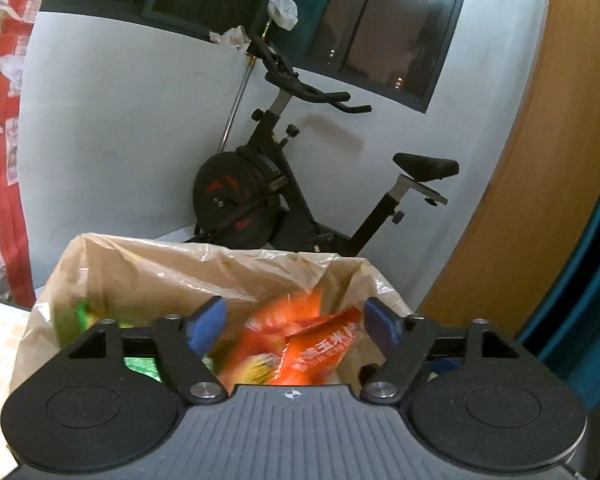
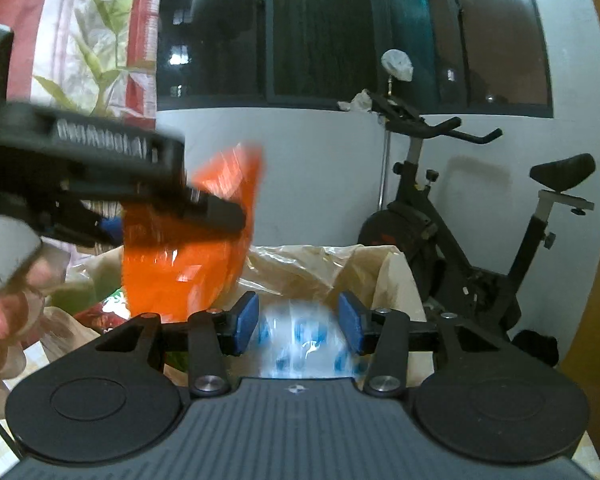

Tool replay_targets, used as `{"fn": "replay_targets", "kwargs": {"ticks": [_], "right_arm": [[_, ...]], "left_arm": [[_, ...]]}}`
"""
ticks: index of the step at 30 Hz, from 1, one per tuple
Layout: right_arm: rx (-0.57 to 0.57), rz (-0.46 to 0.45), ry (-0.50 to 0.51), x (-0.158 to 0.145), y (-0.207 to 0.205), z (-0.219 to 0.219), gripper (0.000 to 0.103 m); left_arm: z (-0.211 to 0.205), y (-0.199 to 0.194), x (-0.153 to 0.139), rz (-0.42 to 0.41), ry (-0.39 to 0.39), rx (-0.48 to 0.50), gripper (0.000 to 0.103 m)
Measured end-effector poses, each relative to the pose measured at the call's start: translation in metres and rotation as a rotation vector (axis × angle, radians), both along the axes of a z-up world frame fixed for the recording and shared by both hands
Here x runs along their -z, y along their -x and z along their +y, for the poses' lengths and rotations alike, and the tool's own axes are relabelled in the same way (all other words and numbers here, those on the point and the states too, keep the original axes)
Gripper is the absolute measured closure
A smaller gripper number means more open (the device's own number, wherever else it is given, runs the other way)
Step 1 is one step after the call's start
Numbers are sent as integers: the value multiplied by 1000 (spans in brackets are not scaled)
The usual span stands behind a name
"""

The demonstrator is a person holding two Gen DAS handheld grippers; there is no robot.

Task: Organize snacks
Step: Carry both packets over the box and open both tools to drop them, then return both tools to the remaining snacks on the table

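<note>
In the left wrist view, the left tongs (image 1: pixel 296 326) sit at the bottom middle of the frame. Their two blue pads are wide apart. An orange snack packet (image 1: pixel 320 348) is in the gap between them, but it is blurred and neither pad presses on it. It hangs over the open mouth of a brown plastic bag (image 1: pixel 172 264) that fills the lower middle of the frame. Green packets (image 1: pixel 140 364) show low down inside the bag at the lower left. Behind the bag, in the middle of the frame, an exercise bike (image 1: pixel 260 192) stands by the white wall.

In the right wrist view, the left tongs (image 2: pixel 220 210) reach in from the left edge, with a hand (image 2: pixel 8 312) under them at the lower left. The orange snack packet (image 2: pixel 188 248) is in front of their tip, left of the middle of the frame. From this side you cannot tell if they pinch it. At the bottom middle, the right tongs (image 2: pixel 298 322) are about half apart. A blue and white packet (image 2: pixel 300 336) lies blurred between the pads. You cannot tell if the pads touch it. The brown plastic bag (image 2: pixel 300 268) is just behind, and the exercise bike (image 2: pixel 460 216) is at the right.
</note>
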State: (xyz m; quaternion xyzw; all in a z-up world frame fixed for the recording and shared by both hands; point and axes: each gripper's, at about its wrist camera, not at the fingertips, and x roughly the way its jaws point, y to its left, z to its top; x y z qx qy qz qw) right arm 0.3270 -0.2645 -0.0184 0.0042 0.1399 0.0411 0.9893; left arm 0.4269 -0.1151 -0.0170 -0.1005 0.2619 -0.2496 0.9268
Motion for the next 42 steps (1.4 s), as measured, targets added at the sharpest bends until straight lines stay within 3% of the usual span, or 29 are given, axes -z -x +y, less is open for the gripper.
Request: {"fn": "replay_targets", "kwargs": {"ticks": [1,4,16,21,26,32,40,42], "right_arm": [[3,3,1,1,1,-1,45],[10,6,-12,2,6,-2,44],[38,-43,-157,-2,62,7,42],[41,-72,-90,8,93,19,36],[33,-40,-53,25,111,28,36],[3,74,-14,58,112,42,36],[-76,353,25,118,89,56,38],[-92,404,63,130,84,60,43]], "left_arm": [[4,0,1,9,12,-10,21],[18,3,0,26,36,-20,21],[86,78,-15,-19,-19,-104,22],[113,113,-3,-41,-90,-122,22],[131,124,27,15,-140,-154,23],[147,139,64,102,-151,-195,26],[155,144,87,169,-163,-207,28],[155,145,91,180,-164,-212,28]]}}
